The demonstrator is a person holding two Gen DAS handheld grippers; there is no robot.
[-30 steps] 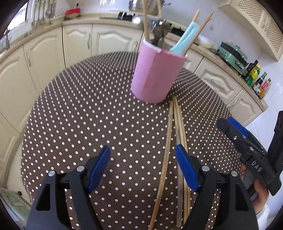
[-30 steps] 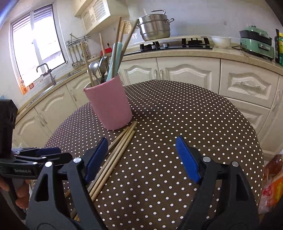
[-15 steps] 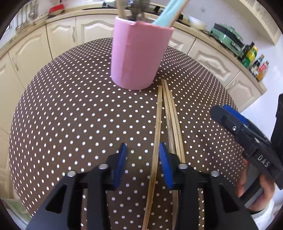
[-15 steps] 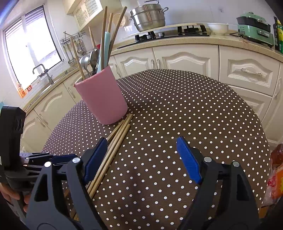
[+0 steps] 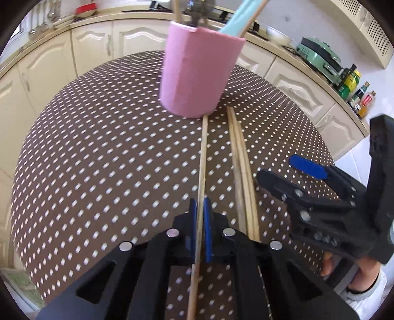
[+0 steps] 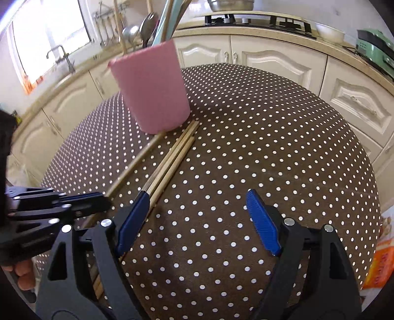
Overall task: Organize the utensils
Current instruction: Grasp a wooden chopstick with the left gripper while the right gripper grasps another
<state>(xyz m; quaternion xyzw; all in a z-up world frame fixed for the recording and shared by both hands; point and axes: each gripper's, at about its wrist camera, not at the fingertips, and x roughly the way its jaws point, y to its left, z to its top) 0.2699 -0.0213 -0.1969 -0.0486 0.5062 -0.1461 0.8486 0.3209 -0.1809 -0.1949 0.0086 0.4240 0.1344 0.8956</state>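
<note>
A pink utensil holder (image 5: 199, 73) stands on the brown dotted table (image 5: 98, 160), with chopsticks, spoons and a light blue utensil in it. My left gripper (image 5: 200, 209) is shut on a single wooden chopstick (image 5: 203, 157) whose far tip touches the holder's base. A bundle of chopsticks (image 5: 240, 162) lies to its right. In the right wrist view the holder (image 6: 150, 88), the single chopstick (image 6: 138, 160) and the bundle (image 6: 170, 162) show. My right gripper (image 6: 197, 211) is open, its left finger over the bundle's near end.
Cream kitchen cabinets and a counter curve around the table (image 6: 270, 147). A green appliance (image 5: 320, 56) and bottles (image 5: 352, 83) stand on the counter at right. A stove (image 6: 256, 21) is behind. An orange packet (image 6: 379, 265) lies off the table's right edge.
My left gripper has moved forward and closed on the single chopstick. The right gripper has moved nearer the holder and lower toward the bundle, still open.
</note>
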